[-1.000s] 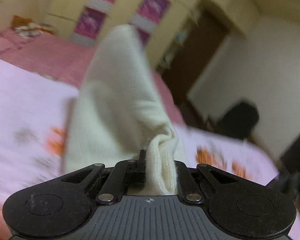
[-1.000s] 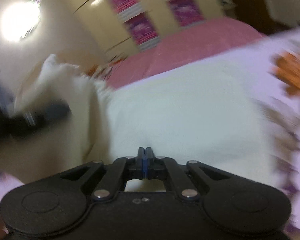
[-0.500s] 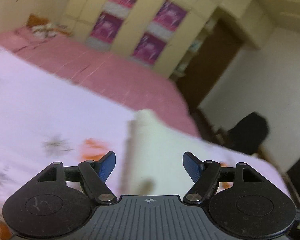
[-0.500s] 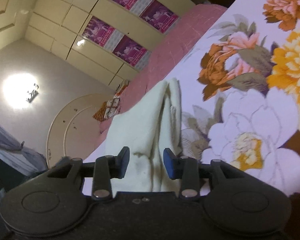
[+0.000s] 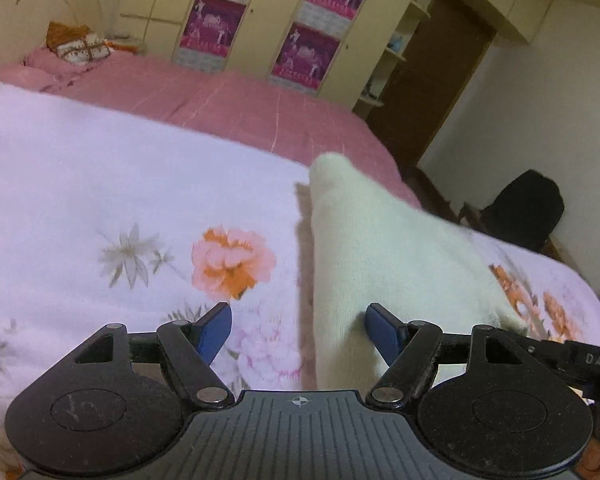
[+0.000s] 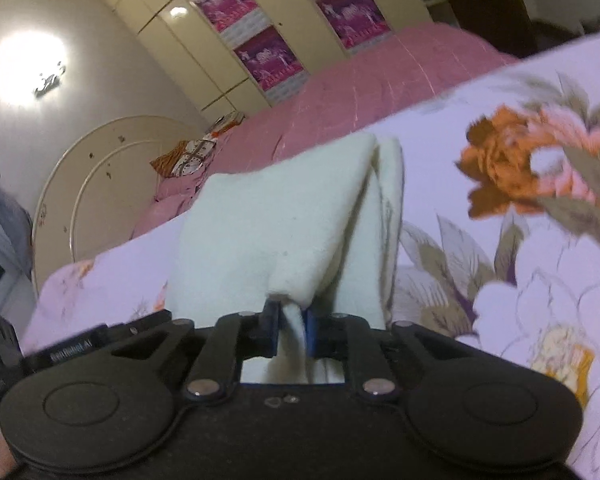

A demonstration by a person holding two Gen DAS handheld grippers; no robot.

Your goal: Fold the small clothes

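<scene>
Cloth [image 6: 276, 216] on floral sheet [image 5: 100, 200], gathered end pinched in right claw [image 6: 290, 330], jaws closing.

Long axis straight ahead from right claw, far end near pink cover [image 5: 228, 100]. Left claw [image 5: 298, 330] spread, gripping nothing; cloth edge just inside its right finger, bulk ahead and right. Right nearer. Count: one cloth, two claws.

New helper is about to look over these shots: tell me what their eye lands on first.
The cream garment lying on the flowered sheet, a fold of its near edge between the closing fingers of the right gripper. Next, the left gripper, open beside the cloth, then the magenta posters on the wardrobe behind.
</scene>
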